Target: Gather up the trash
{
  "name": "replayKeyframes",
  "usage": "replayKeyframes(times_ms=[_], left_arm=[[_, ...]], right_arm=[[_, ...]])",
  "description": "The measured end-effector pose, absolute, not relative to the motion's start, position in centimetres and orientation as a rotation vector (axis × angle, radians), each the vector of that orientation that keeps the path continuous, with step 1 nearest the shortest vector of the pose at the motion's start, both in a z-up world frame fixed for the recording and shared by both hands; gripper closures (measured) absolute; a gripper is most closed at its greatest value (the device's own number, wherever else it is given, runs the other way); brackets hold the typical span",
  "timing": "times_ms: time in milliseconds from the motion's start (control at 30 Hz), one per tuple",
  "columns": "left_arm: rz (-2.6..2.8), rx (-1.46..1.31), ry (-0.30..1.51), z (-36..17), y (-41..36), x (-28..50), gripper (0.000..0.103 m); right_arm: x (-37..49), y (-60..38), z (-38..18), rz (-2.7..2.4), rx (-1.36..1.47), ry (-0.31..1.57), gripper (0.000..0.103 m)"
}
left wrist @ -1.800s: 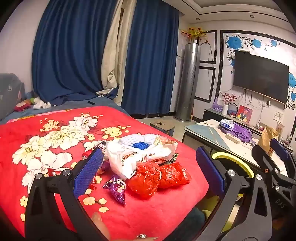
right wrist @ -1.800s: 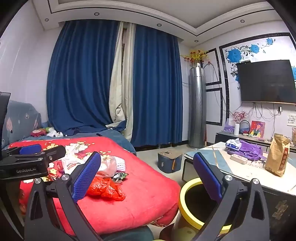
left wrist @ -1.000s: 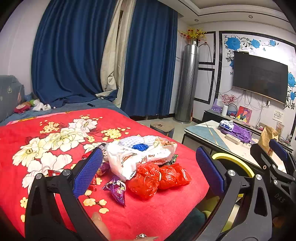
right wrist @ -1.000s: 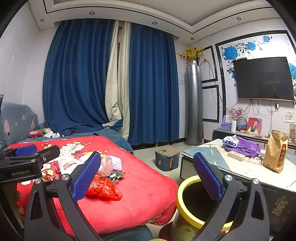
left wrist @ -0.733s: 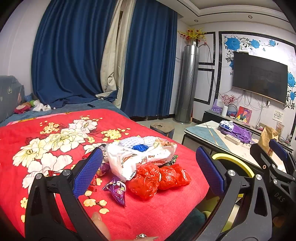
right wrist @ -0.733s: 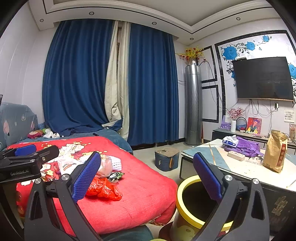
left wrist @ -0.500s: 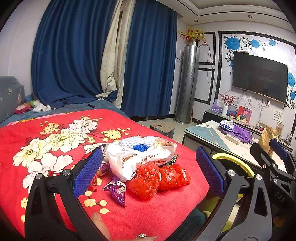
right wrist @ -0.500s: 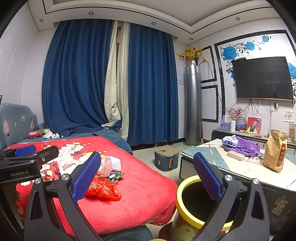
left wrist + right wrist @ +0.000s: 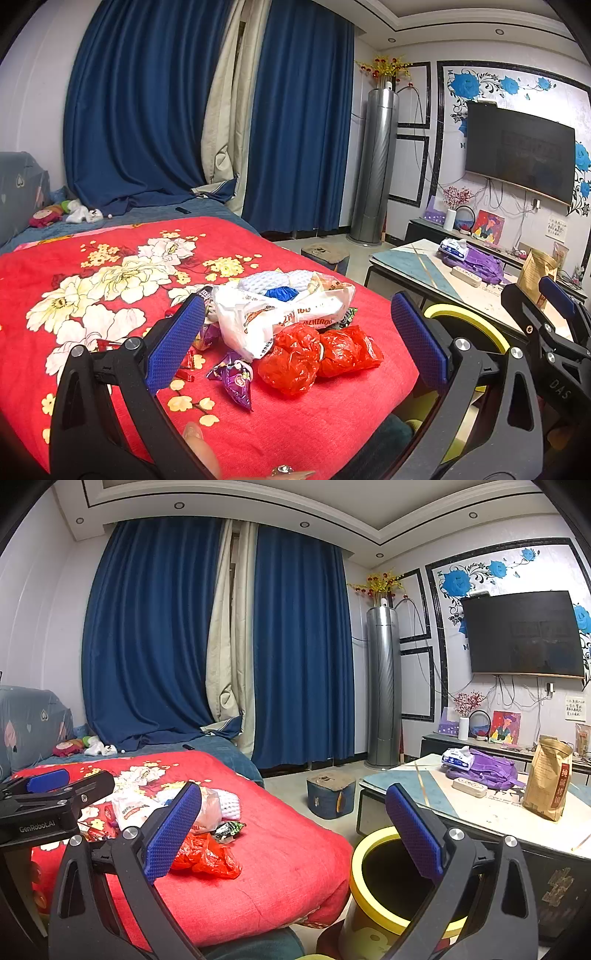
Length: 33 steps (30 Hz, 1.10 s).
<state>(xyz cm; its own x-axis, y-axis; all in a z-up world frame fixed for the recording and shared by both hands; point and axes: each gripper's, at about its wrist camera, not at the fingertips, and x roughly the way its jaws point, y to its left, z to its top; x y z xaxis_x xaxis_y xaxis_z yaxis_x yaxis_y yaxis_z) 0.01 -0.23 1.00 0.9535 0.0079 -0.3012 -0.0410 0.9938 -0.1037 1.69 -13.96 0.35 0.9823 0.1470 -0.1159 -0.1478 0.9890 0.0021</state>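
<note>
A heap of trash lies on the red flowered blanket (image 9: pixel 92 295): a white plastic bag (image 9: pixel 273 314), two crumpled red plastic bags (image 9: pixel 317 354), a purple snack wrapper (image 9: pixel 234 378) and small candy wrappers. My left gripper (image 9: pixel 295 339) hovers open just above and in front of the heap, nothing between its blue pads. My right gripper (image 9: pixel 291 830) is open too, held between the bed edge and the yellow-rimmed bin (image 9: pixel 388 886). The red bags (image 9: pixel 207 853) and white bag (image 9: pixel 136 808) show in the right wrist view, partly behind the left pad.
The bin's yellow rim (image 9: pixel 465 321) sits on the floor between the bed and a low coffee table (image 9: pixel 498 808) carrying a brown paper bag (image 9: pixel 546 779) and purple cloth. A small blue stool (image 9: pixel 330 797) stands on the floor. Blue curtains and a wall TV fill the back.
Both grippers have stayed open with only a slight drift of the views. The trash heap has not moved.
</note>
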Motion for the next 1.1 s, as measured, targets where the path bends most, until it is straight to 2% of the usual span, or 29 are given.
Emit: replayKeyframes(times_ms=[700,1100], left_arm=[[0.082,-0.133,0.314,0.4,2.4,0.5,0.011],[0.208,-0.199,0.336,0.0,6.7,0.7,0.011]], right_arm=[[3.0,-11.8,1.0,0.283,-0.044,0.113,0.006],[6.4,-7.3,0.7,0.428,-0.080,0.226,0.006]])
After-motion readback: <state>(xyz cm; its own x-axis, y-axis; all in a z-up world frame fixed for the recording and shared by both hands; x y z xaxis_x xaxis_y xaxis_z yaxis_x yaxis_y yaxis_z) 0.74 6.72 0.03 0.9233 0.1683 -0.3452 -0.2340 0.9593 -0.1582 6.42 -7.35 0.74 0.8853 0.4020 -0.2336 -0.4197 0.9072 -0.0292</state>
